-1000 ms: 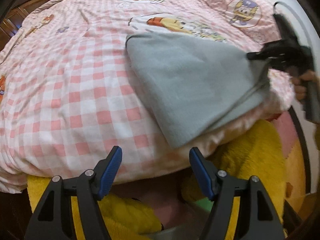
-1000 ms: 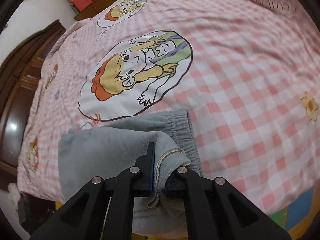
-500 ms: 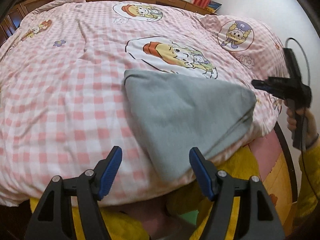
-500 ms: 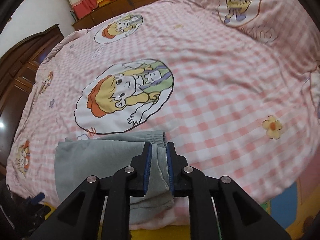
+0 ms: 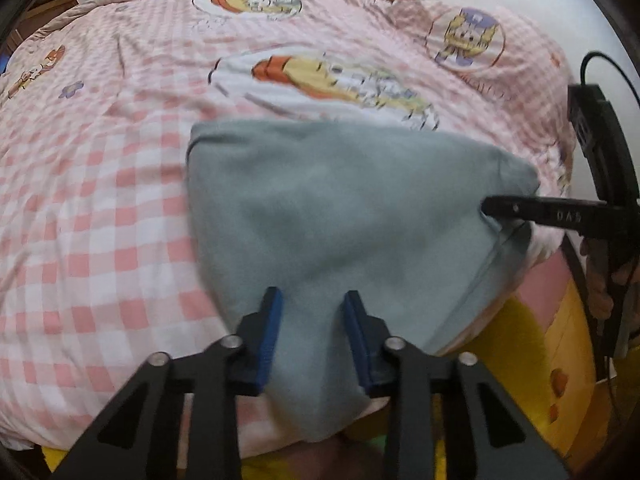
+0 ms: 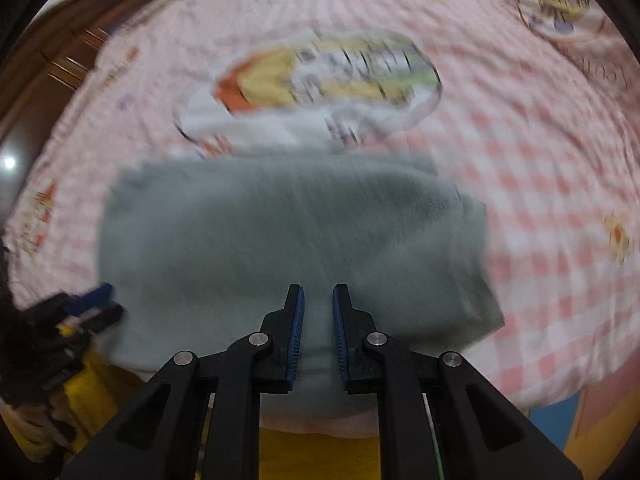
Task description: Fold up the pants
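A: Left wrist view, entry: the grey pants are seen folded into a compact bundle at the near edge of the checked bedspread, one corner overhanging the bed edge. The left gripper is held partly open, its blue pads over the near portion of the cloth; nothing is clamped. The right gripper is seen side-on at the bundle's right corner; from this angle its opening cannot be told.

B: Right wrist view, entry: heavy motion blur is noted. The pants fill the middle of the frame. The right gripper is narrowly open, a slim gap left between the pads, cloth visible behind the gap, no fold pinched. The left gripper is glimpsed at the bundle's left edge.

A: Judged step: the final fold is being set up or squared.

B: Recommendation: all layers at each near corner should be taken together, both corners should be lifted evenly, and the overhanging corner should be drawn back onto the bedspread so slippage is avoided.
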A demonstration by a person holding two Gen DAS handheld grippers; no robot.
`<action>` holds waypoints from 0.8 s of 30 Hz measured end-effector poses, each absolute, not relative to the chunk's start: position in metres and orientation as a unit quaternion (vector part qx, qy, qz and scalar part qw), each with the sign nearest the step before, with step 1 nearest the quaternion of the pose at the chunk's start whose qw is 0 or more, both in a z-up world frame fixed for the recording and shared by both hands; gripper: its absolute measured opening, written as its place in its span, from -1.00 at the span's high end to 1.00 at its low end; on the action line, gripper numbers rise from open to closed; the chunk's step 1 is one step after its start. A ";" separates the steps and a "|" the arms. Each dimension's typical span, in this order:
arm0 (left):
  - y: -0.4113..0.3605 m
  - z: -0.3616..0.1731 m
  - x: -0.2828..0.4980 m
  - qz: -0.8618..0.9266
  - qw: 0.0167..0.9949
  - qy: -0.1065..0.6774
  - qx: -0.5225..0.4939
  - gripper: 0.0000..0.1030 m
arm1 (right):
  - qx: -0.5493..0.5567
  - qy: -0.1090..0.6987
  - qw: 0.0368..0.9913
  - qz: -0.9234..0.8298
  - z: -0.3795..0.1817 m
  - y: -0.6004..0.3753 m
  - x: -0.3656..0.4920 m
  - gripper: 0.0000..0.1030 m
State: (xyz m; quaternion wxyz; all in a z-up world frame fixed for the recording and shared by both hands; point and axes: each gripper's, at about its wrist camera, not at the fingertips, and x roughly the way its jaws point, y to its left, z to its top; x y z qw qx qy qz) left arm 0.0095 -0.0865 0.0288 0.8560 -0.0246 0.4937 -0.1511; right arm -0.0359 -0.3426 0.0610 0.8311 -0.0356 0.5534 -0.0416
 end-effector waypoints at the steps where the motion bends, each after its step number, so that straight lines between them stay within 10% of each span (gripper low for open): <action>1: -0.085 0.025 0.009 -0.153 0.855 0.494 -0.022 0.50 | -0.022 0.555 0.830 -0.040 0.054 -0.350 -0.040 0.71; 24: -0.011 0.024 0.109 -0.169 0.818 0.503 -0.221 0.25 | 0.071 0.540 0.837 0.055 0.021 -0.249 -0.051 0.79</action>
